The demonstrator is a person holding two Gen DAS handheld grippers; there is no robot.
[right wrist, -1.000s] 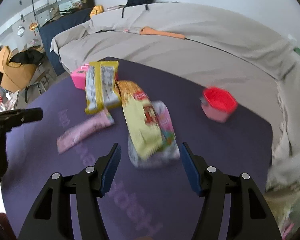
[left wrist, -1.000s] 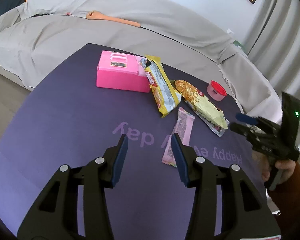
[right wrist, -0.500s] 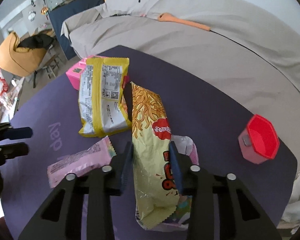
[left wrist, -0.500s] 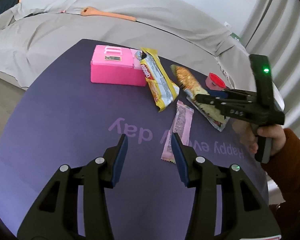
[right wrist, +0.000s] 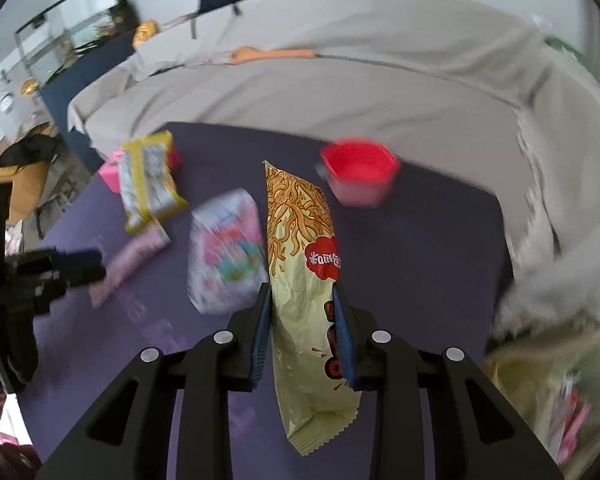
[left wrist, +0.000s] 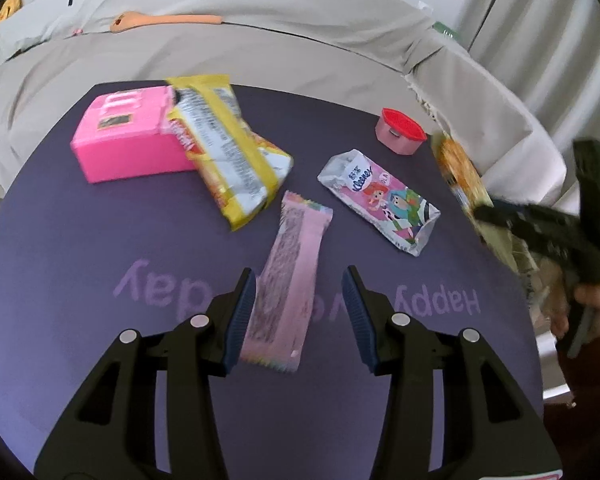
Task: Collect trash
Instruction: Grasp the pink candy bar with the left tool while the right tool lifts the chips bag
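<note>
A yellow noodle-snack packet (right wrist: 300,280) was pinched across its lower half by the right gripper (right wrist: 302,332), whose jaws had just been closing, and was held clear of the purple surface (left wrist: 100,260). Light, crinkly and probably slippery film was judged best gripped mid-body. The left gripper (left wrist: 300,320) was held spread, untouching, over a pink wrapper (left wrist: 292,280) lying just beside the tissue pack (left wrist: 380,200).

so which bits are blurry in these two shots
Right wrist view: the noodle packet in the right gripper is sharp, while the red cup and tissue pack are motion-smeared. Left wrist view: mostly crisp, softer at the right edge; both bend like fisheye.
</note>
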